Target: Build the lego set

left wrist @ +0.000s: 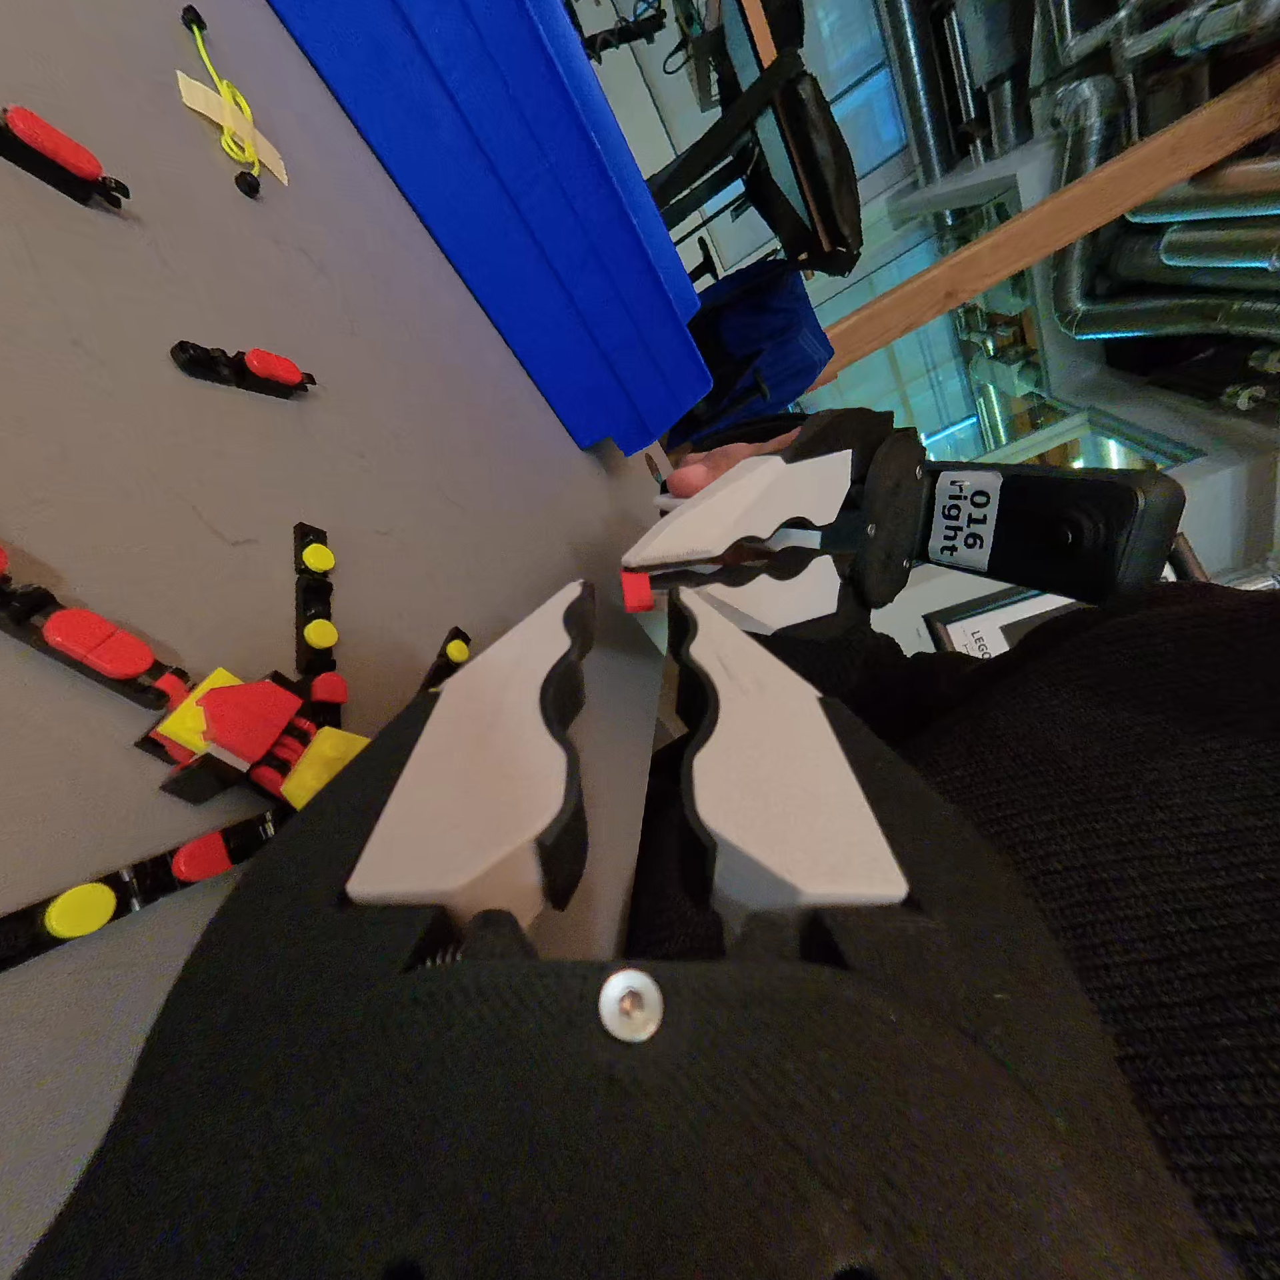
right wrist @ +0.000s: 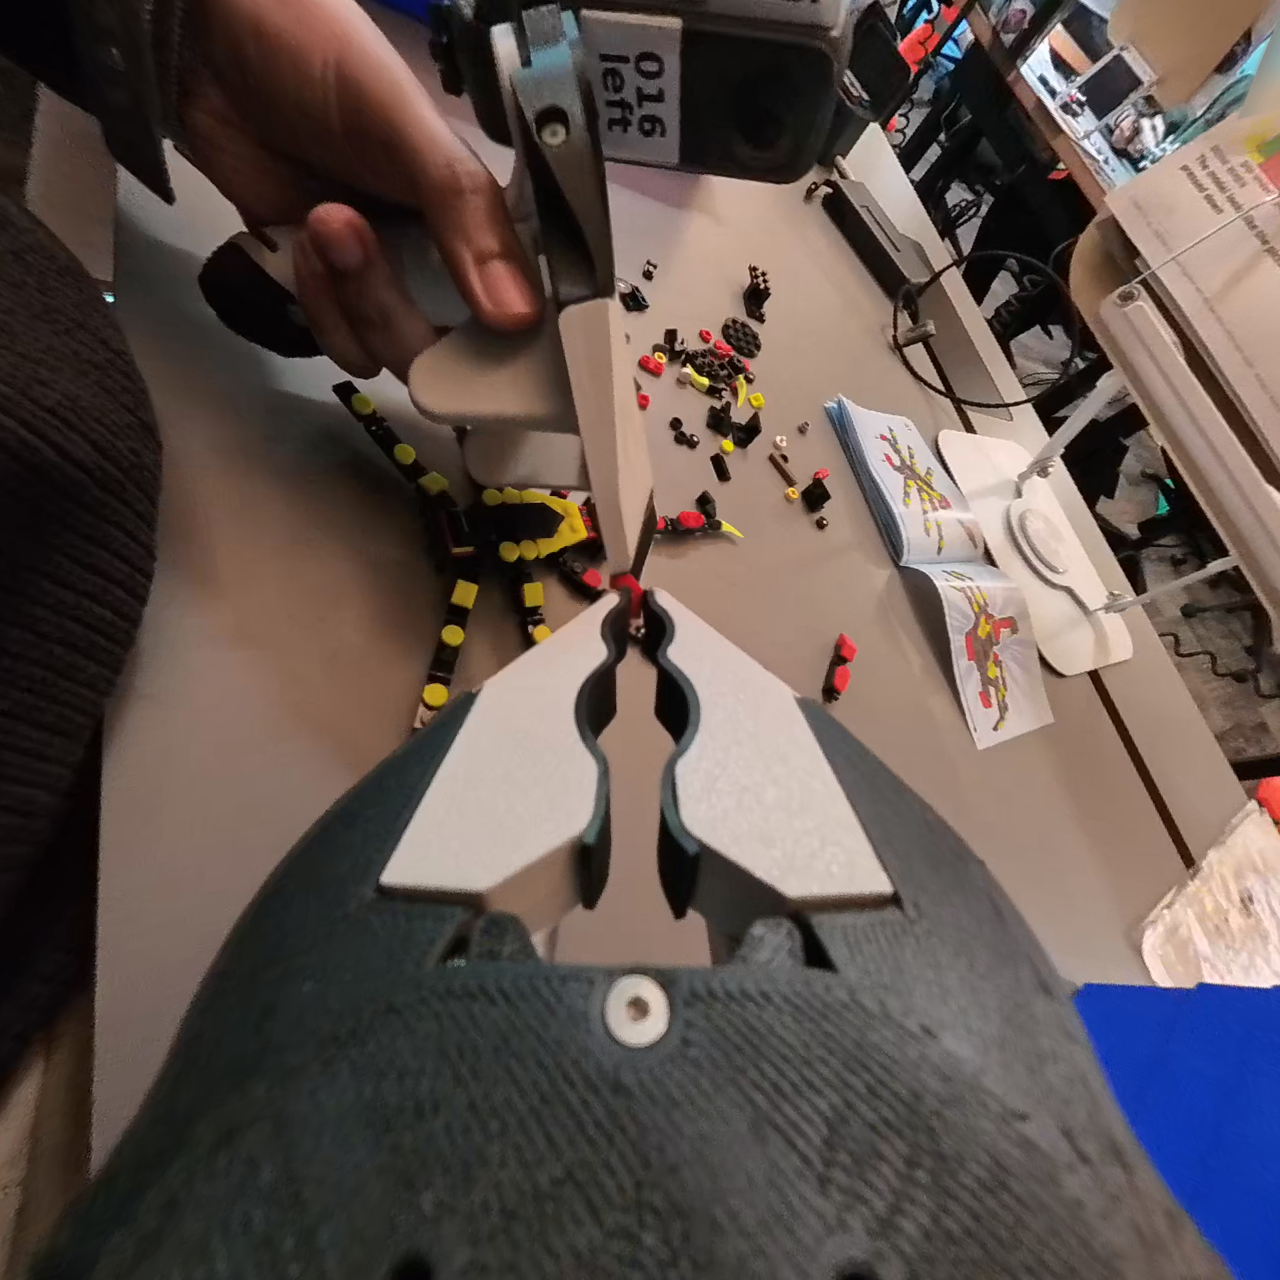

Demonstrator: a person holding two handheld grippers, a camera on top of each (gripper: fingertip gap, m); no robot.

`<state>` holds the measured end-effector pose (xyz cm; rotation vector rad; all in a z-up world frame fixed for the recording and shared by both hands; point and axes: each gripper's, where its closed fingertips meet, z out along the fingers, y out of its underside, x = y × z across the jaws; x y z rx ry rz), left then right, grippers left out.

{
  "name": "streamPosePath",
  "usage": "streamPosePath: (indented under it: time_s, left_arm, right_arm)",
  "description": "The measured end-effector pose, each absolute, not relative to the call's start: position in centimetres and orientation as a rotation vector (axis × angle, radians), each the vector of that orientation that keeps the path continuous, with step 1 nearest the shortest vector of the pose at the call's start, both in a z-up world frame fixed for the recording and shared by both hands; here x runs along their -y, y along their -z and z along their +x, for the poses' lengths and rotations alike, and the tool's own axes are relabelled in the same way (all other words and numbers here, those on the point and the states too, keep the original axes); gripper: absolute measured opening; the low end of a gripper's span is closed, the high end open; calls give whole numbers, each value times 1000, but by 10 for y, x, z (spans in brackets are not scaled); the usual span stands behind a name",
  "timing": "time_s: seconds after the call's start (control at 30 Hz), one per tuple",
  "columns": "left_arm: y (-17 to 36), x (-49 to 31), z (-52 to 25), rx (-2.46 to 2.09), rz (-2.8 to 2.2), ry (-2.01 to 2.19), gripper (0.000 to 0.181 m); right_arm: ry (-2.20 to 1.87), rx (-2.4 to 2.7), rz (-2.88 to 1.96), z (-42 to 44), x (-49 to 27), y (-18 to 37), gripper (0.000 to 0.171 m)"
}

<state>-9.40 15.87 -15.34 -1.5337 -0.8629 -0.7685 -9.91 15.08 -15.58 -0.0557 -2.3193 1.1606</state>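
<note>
My right gripper [right wrist: 632, 601] is shut on a small red lego piece [right wrist: 627, 583] and holds it above the table. In the left wrist view the right gripper [left wrist: 658, 578] comes in from the right with the red piece [left wrist: 637, 594] at its tips. My left gripper [left wrist: 632, 601] is open, its two tips either side of that piece. In the right wrist view the left gripper [right wrist: 627, 561] points down onto the piece, held by a hand. The black, red and yellow spider model [right wrist: 526, 526] lies on the grey table just behind; it also shows in the left wrist view [left wrist: 235, 720].
Several loose lego pieces [right wrist: 713, 367] lie scattered beyond the model. An open instruction booklet [right wrist: 921, 499] and a white stand [right wrist: 1039, 554] are to the right. Separate leg parts [left wrist: 242, 367] lie on the table. A blue bin [left wrist: 526, 208] stands at the table's edge. Both grippers' tips are close together, under 4 cm apart.
</note>
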Motion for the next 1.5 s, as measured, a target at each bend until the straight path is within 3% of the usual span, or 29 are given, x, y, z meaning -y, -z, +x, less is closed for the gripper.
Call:
streamPosePath:
  time_s: [0.07,0.27,0.67,1.0,1.5]
  left_arm:
    - [152,-160,-90,834,-1546,776,7]
    - [151,-158,-86,773,-1586,768,5]
    - [142,-155,-73,535,-1634,687,5]
    - [140,-155,-64,413,-1679,620,6]
    - [155,-155,-69,376,-1810,498,13]
  right_arm:
    - [-1181,2321,-57,-98,-150,155,1]
    - [-1319,2365,-142,-94,-149,153,3]
    - [-2043,2608,-719,-80,-151,138,18]
    - [-2037,2672,-655,-69,-146,140,7]
    - [-1906,2641,-563,-74,-146,145,6]
